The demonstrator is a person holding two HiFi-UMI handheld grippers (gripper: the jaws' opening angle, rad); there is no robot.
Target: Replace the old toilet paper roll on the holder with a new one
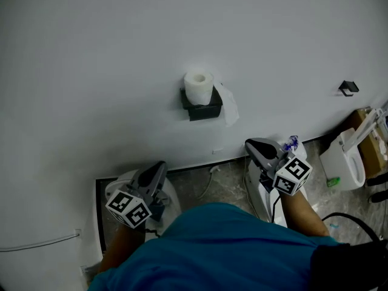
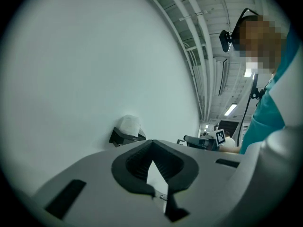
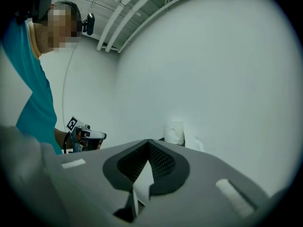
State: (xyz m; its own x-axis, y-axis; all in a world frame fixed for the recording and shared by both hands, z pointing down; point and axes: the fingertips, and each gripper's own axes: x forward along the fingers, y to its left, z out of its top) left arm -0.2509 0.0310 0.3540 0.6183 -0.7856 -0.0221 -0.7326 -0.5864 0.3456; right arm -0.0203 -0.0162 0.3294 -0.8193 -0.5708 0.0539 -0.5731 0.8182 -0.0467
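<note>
A white toilet paper roll [image 1: 199, 86] stands upright on a black wall holder [image 1: 203, 109]. A loose paper tail [image 1: 229, 107] hangs at the holder's right. My left gripper [image 1: 159, 167] is low and to the left of the holder, well short of the wall, shut with nothing in it. My right gripper [image 1: 253, 145] is low and to the right, also shut and empty. In the left gripper view the roll [image 2: 130, 125] and holder [image 2: 124, 137] lie ahead of the closed jaws [image 2: 152, 142], with the right gripper [image 2: 201, 142] beyond. In the right gripper view the roll [image 3: 174, 132] is ahead of the closed jaws [image 3: 148, 141].
A small black hook [image 1: 348, 88] is fixed to the wall at the right. A white plastic container [image 1: 342, 162] and a cardboard box [image 1: 371, 143] stand on the floor at the right. White objects [image 1: 171, 194] sit on the floor under both grippers. A thin cable [image 1: 36, 244] runs along the left.
</note>
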